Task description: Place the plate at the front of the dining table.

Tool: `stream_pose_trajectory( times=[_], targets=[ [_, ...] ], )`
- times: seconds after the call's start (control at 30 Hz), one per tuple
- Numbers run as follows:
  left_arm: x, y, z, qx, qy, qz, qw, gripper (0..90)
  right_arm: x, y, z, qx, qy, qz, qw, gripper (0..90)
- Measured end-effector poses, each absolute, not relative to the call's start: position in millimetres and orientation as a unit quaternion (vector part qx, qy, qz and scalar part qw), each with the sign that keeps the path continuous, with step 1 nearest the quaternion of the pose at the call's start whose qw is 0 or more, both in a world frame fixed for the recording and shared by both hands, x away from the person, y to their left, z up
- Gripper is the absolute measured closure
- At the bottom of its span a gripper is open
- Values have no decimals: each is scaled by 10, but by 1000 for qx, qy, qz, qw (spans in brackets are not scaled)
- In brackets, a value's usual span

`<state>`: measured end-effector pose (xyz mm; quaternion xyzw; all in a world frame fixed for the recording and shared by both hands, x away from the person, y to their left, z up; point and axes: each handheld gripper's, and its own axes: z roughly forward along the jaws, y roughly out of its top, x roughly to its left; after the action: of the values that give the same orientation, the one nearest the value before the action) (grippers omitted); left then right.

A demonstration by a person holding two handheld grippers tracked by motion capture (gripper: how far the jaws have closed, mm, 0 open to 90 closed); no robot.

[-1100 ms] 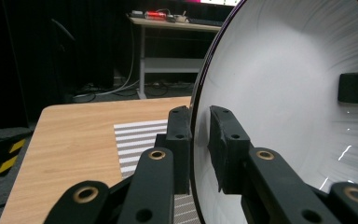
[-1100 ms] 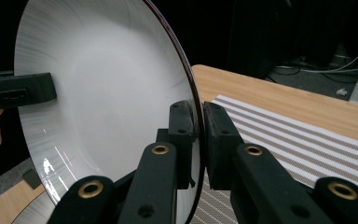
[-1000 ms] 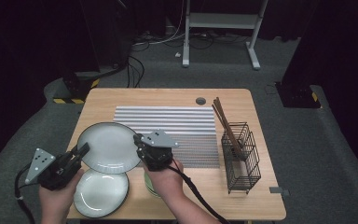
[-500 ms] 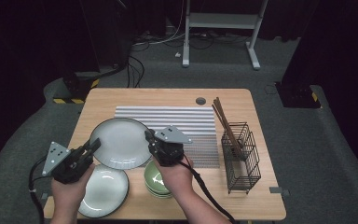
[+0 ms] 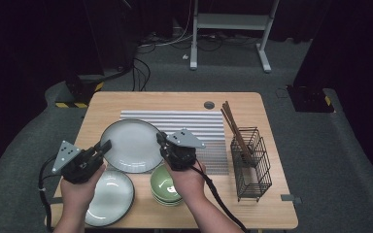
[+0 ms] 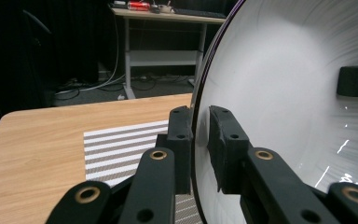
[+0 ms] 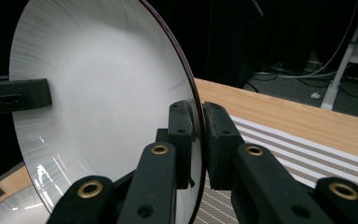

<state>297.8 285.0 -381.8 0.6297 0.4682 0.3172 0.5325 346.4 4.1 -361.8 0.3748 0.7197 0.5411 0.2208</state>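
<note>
1. Plate (image 5: 132,145) was held off the table between both grippers, above the near-left part of the striped mat (image 5: 194,127).
2. We noted the left gripper (image 5: 103,147) pinching the rim at about 8 o'clock, jaws pressed onto it (image 6: 200,140).
3. We noted the right gripper (image 5: 163,143) pinching the rim at about 3 o'clock, jaws likewise closed on it (image 7: 196,135).
4. We judged the carry would go best with both pinches kept level and moved together; any twist between hands could lever the rim out.
5. Wire basket (image 5: 251,162) at 3 o'clock held brown chopsticks (image 5: 233,127), leaning.
6. Green bowls (image 5: 165,185) were stacked at 6 o'clock; a second plate (image 5: 108,198) lay at 7 o'clock, empty.
</note>
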Motion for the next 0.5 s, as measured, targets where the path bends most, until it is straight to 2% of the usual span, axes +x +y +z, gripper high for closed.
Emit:
stream_pose_trajectory(
  times=[0.5],
  targets=[
    [3206, 2643, -3789, 631, 456, 334, 531, 792, 3653, -121, -3657, 386, 711, 543, 228, 813]
  ],
)
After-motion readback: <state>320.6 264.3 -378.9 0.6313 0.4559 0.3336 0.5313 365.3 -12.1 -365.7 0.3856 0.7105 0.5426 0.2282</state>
